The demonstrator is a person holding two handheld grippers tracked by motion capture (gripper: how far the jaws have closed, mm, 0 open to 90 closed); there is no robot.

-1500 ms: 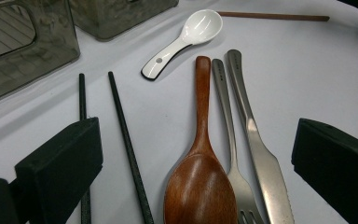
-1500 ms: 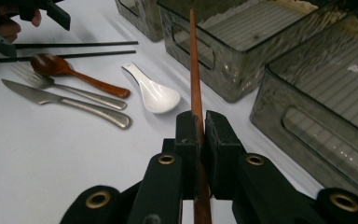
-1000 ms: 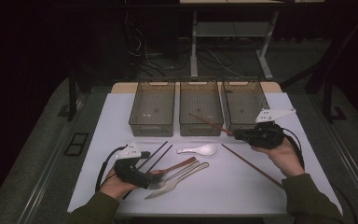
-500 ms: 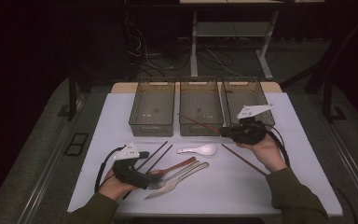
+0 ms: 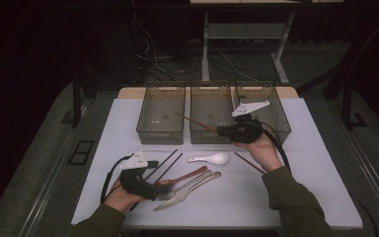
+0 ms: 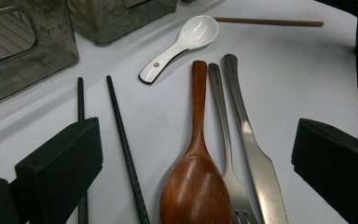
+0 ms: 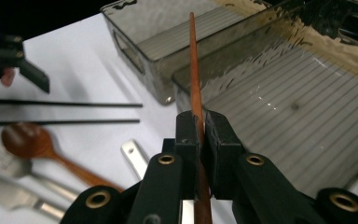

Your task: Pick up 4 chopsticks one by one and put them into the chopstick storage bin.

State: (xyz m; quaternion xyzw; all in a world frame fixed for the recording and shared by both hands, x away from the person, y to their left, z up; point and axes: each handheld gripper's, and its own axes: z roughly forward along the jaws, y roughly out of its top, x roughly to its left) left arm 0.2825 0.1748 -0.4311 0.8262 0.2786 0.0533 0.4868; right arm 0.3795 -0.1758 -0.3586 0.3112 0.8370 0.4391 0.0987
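three bins [image 5: 161, 114], two black chopsticks [image 5: 164, 165], two brown chopsticks [image 5: 195, 122] (one in right tongs [image 5: 222, 131])

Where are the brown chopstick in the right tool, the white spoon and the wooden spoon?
brown chopstick [image 7: 195, 79], right gripper view, on its shaft above the jaws.
white spoon [image 6: 199, 29], left gripper view, on its bowl.
wooden spoon [image 6: 196, 189], left gripper view, on its bowl.

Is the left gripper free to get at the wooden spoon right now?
Probably yes. The left gripper stands open with the wooden spoon lying between its jaws; the fork lies tight against the spoon and might get caught too.
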